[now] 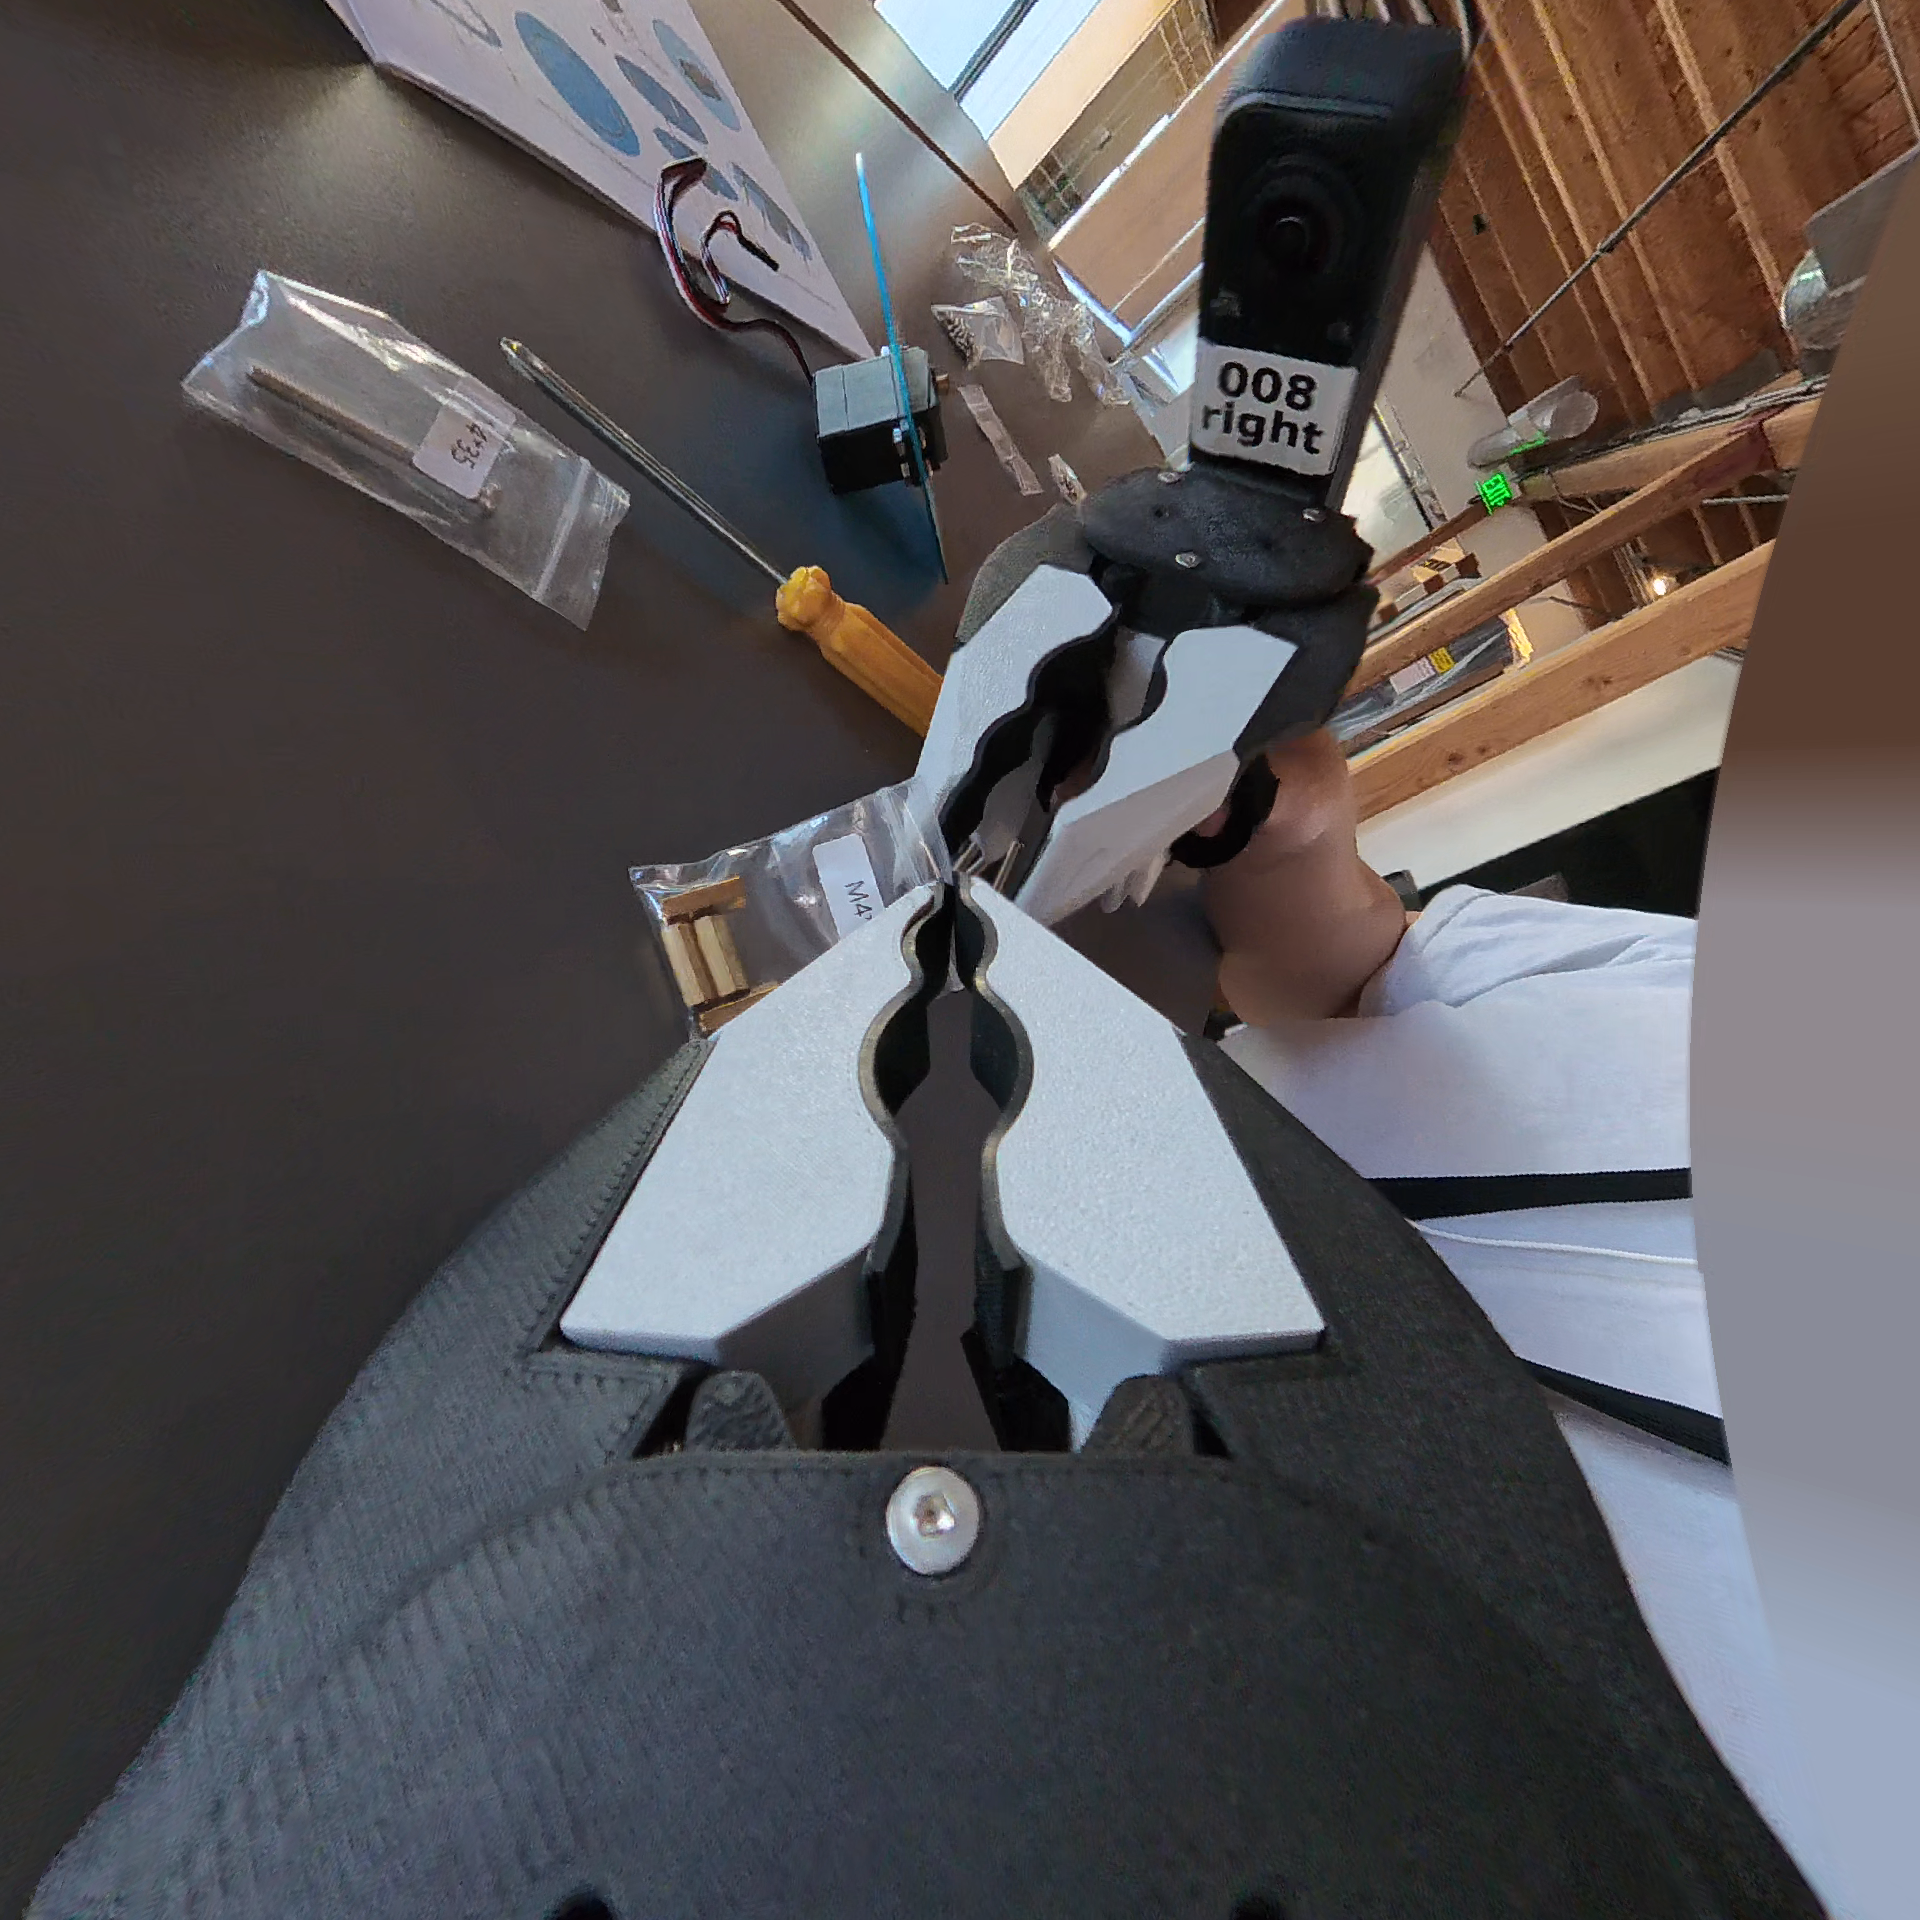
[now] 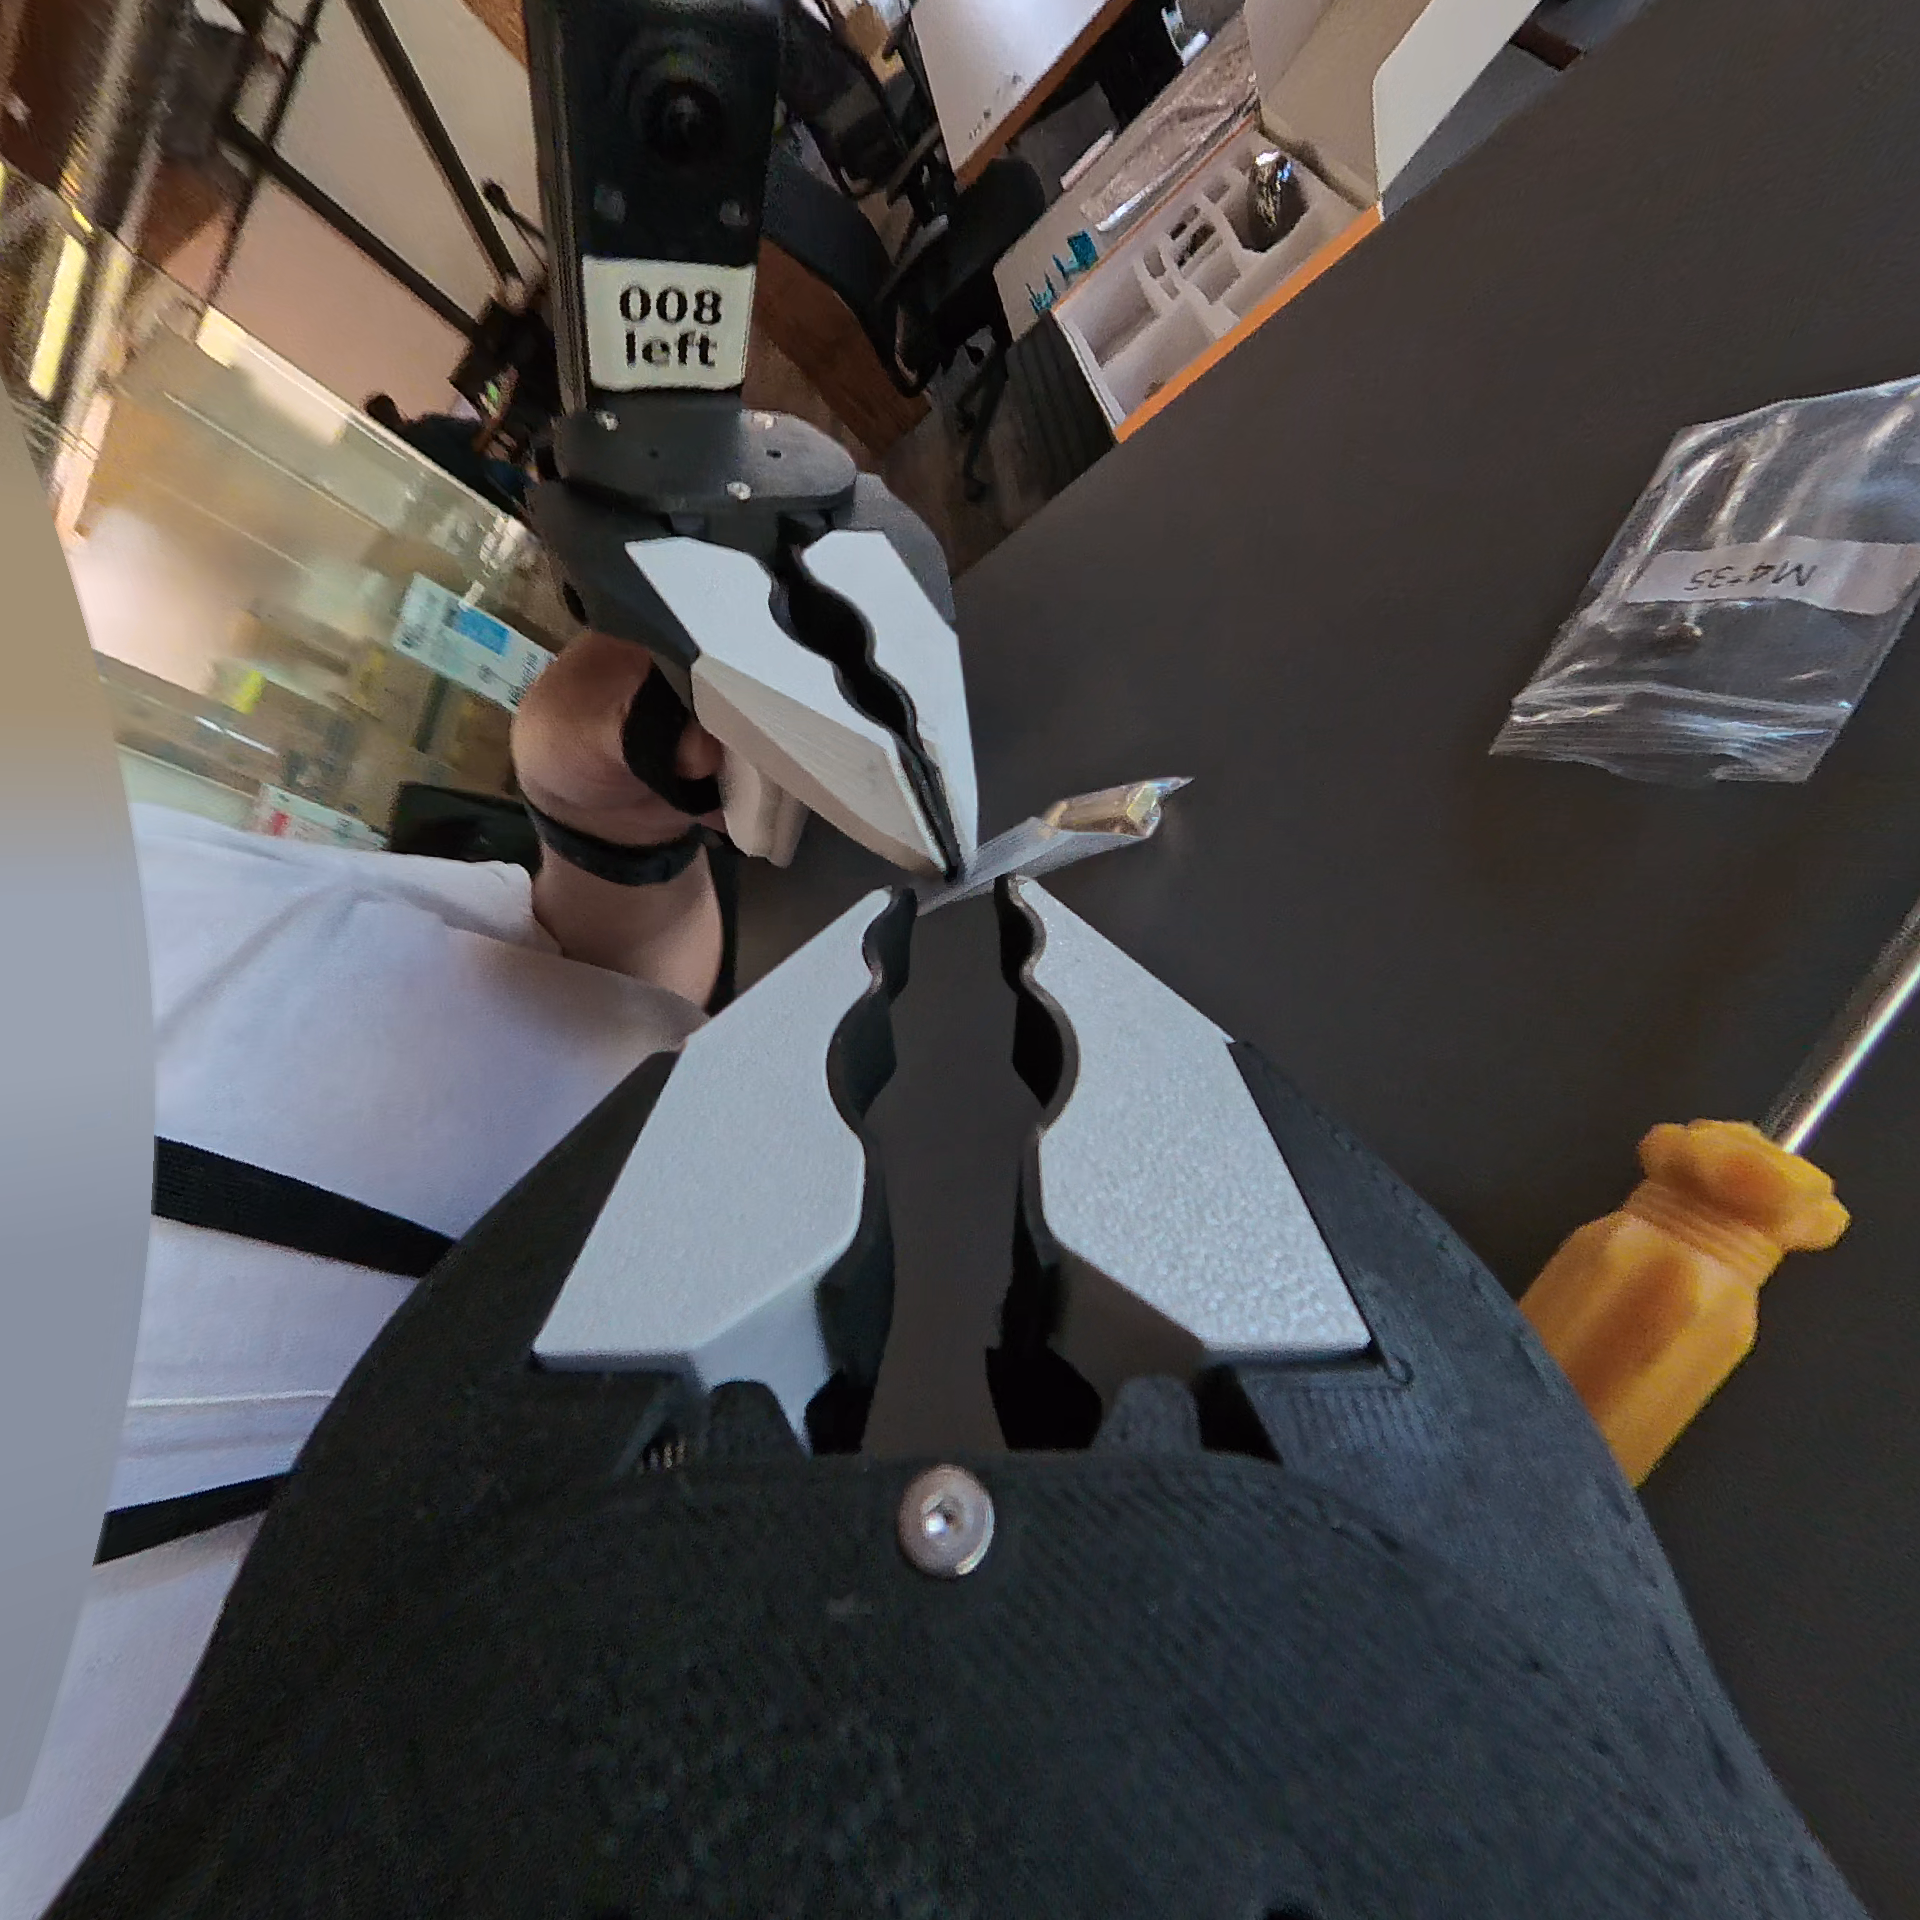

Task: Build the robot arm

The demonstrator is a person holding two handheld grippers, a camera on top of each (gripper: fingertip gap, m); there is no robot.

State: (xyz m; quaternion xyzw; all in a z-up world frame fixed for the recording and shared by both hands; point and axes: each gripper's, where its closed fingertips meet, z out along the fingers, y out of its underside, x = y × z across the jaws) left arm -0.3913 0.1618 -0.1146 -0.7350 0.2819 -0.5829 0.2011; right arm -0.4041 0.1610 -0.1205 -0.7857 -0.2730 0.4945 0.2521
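Just beside the yellow-handled screwdriver (image 1: 857, 649), above the dark worktop (image 1: 260, 935), we are pinching a small clear plastic bag of brass parts (image 1: 758, 935) in our clenched left claw (image 1: 953, 902), while our right claw (image 2: 954, 896) is standing released, its tips touching the bag's edge.

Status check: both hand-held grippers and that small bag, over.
Left hand-held gripper shut on small clear bag. Right hand-held gripper open at the bag's edge. Yellow-handled screwdriver alongside.

A matte dark grey table (image 1: 260, 935) fills the foreground; exposed wooden ceiling joists (image 1: 1621, 208) and a bright window (image 1: 935, 31) lie beyond.
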